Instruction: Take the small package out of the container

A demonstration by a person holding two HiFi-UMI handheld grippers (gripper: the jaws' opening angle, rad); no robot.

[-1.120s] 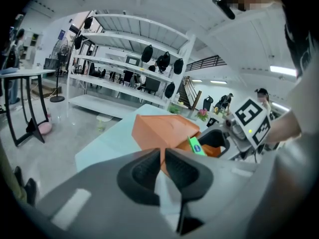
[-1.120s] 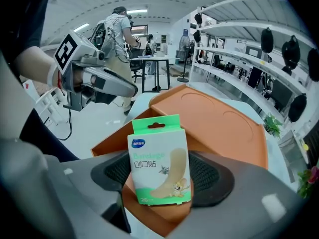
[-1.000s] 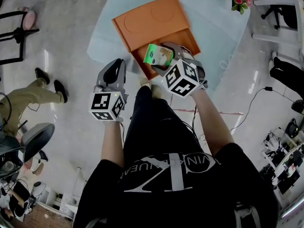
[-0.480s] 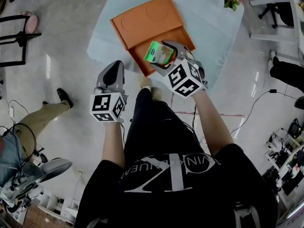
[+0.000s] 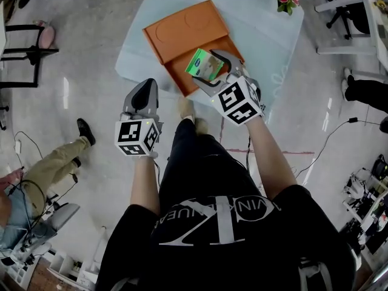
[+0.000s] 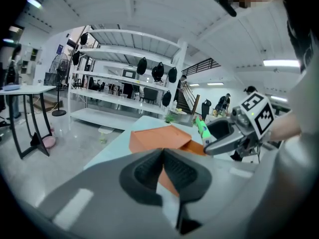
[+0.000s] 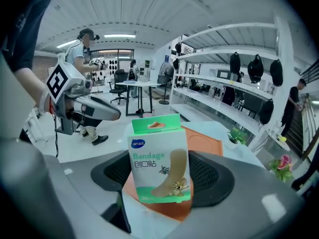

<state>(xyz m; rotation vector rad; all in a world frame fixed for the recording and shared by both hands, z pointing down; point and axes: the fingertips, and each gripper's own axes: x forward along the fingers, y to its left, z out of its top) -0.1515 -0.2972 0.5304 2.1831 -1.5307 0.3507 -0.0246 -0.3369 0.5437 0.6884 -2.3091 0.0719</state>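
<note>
Table: pale blue rectangular tabletop (image 5: 273,35) carried the open orange plastic container (image 5: 182,32).
Package: small green-and-white cardboard bandage box (image 7: 159,158), seemingly held just above the container.
Right gripper (image 5: 213,73): clamped on the box's narrow sides (light, crushable; squeeze gently).
Left gripper (image 6: 163,171): jaws together, empty.

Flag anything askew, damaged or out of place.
Nothing stands out. The bandage box sits upright and intact in the right claw, held over the open orange container on the table. The left claw is shut and empty.
</note>
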